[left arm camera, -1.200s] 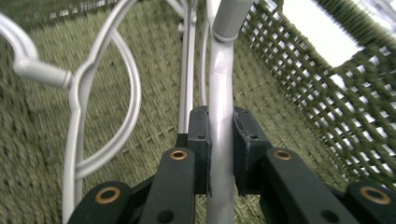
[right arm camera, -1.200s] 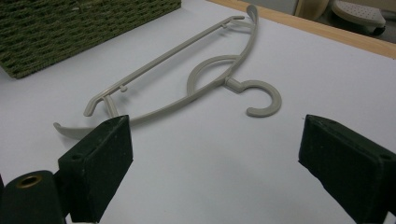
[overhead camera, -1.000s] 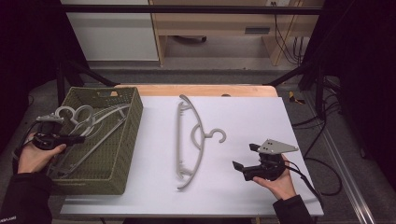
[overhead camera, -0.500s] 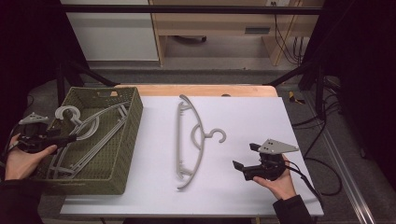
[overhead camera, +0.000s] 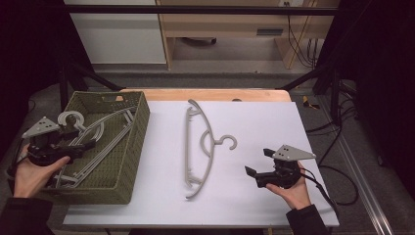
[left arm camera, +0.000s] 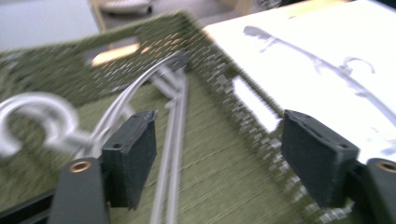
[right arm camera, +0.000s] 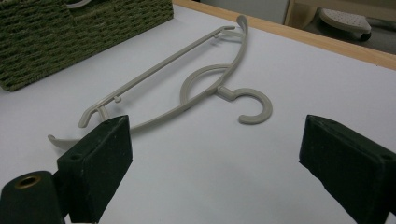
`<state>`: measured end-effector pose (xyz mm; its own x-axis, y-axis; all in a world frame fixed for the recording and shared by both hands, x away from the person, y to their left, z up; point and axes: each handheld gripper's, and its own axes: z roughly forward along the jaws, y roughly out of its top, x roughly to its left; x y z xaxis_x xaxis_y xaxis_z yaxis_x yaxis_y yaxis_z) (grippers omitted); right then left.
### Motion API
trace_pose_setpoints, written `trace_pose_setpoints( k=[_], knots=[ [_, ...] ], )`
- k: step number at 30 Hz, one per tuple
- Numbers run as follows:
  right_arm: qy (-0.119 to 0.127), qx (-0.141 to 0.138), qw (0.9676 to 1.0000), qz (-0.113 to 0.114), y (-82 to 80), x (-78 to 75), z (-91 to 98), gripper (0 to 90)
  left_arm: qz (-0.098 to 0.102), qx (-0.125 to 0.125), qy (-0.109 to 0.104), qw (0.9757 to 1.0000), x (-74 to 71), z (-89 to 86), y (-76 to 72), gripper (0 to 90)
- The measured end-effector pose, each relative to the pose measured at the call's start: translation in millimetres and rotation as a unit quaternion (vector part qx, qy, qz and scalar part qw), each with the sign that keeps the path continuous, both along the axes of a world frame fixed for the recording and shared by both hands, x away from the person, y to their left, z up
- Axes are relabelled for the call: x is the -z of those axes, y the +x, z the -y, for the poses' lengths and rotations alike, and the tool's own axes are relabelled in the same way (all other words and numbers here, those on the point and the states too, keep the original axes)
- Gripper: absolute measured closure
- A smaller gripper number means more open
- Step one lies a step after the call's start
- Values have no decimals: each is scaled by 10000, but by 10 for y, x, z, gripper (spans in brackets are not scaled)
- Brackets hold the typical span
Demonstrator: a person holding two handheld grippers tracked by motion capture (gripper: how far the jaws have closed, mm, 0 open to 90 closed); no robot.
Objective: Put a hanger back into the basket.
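Lying flat on the white table point(overhead camera: 254, 205), a grey hanger point(overhead camera: 200, 147) sits mid-table with its hook pointing right, just right of the green basket point(overhead camera: 127, 161). The right gripper point(overhead camera: 258, 164) rests low near the right edge, jaws spread wide and empty, aimed at that hanger. The left gripper point(overhead camera: 80, 142) hangs over the basket's left side above more hangers point(left arm camera: 173, 116) piled inside, its jaws likewise wide and holding nothing.
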<state>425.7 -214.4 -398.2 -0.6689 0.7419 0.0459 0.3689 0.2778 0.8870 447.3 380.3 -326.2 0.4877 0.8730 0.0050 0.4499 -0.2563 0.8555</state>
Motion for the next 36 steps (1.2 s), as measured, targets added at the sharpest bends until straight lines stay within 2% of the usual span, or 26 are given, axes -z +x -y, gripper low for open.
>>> trace_pose_setpoints(
  k=[3, 7, 10, 13, 15, 17, 19, 20, 23, 27, 29, 33, 36],
  knots=[
    [9, -15, 10000, -4, -1, -12, -17, 97, 240, 265, -50, 9993, -33, 167, -54, 377],
    [1, -29, 10000, -19, 4, -15, -25, 96, 430, 602, 31, 9973, -68, 422, -132, 409],
    [-3, -16, 10000, -18, 5, -14, -24, 96, 362, 863, -3, 9956, -77, 644, -195, 418],
    [3, -8, 10000, -21, 2, -14, -24, 96, 406, 987, 118, 9942, -63, 874, -255, 421],
    [2, -12, 10000, -28, -1, -12, -26, 96, 438, 1019, 156, 9937, -30, 1038, -284, 384],
    [-4, 4, 10000, -30, -1, -8, -28, 96, 353, 1121, 79, 9930, 10, 1153, -288, 346],
    [-18, -4, 10000, -40, -1, -2, -28, 96, 242, 1196, 56, 9925, 70, 1291, -288, 258],
    [-18, -4, 10000, -40, -1, -2, -28, 96, 197, 1243, 69, 9920, 93, 1340, -285, 258],
    [3, 27, 10000, -64, -4, 4, -15, 97, 19, 1342, 136, 9909, 203, 1559, -268, 172],
    [2, 35, 10000, -63, -6, 10, -3, 97, -138, 1505, 170, 9884, 310, 1811, -253, 155],
    [-31, 59, 10000, -60, -5, 15, 1, 97, -107, 1551, 210, 9876, 346, 1928, -249, 153],
    [-39, 94, 9999, -64, -4, 22, 5, 99, -220, 1679, 229, 9853, 408, 2147, -215, 155],
    [-36, 115, 9999, -66, -2, 23, 11, 101, -270, 1709, 251, 9846, 462, 2303, -183, 164]
  ],
)
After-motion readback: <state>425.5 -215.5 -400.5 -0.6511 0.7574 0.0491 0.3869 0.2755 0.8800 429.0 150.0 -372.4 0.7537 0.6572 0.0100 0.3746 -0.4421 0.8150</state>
